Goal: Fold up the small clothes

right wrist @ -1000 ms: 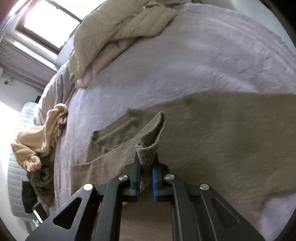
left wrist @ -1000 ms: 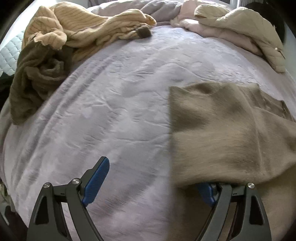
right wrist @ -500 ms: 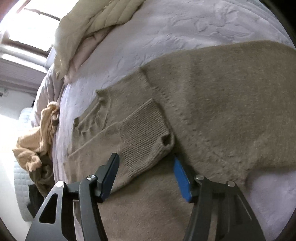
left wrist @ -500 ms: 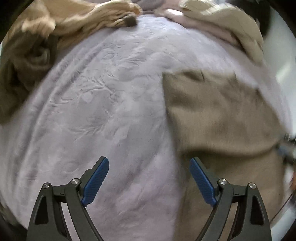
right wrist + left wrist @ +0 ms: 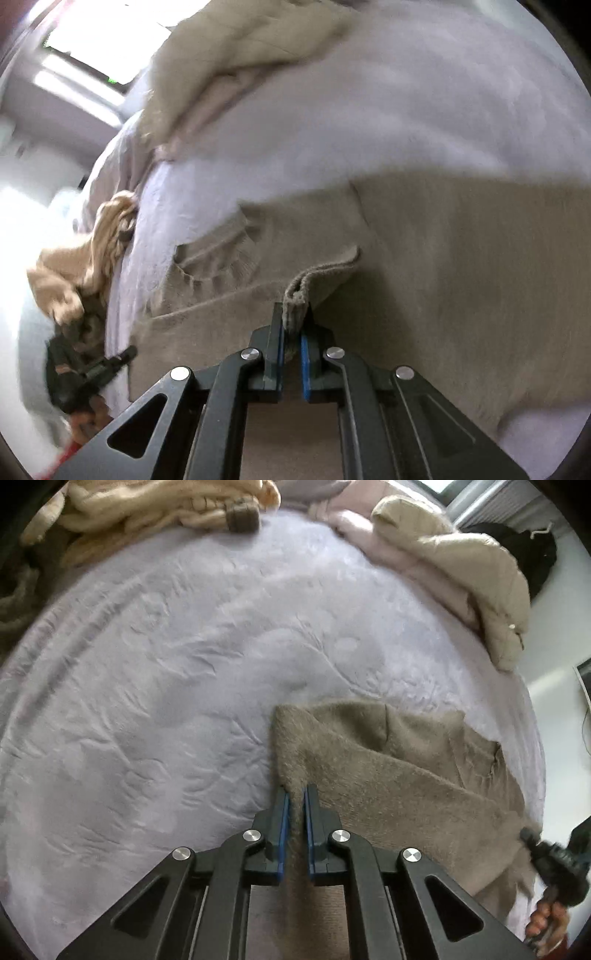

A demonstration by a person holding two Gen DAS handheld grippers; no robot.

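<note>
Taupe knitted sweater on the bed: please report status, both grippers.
Left gripper shut on taupe knitted sweater edge. Right gripper shut on its ribbed cuff. Sweater part-folded on lilac bedspread. Nothing in the way.

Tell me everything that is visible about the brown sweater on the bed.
The brown sweater is a soft, fuzzy taupe knit with ribbed trim. It lies mostly flat on the lavender bedspread, partly folded, with layers overlapping. The left gripper pinches its near left edge. The right gripper pinches a ribbed cuff, lifted slightly off the body. A ribbed neckline or hem shows in the right wrist view, which is blurred.
</note>
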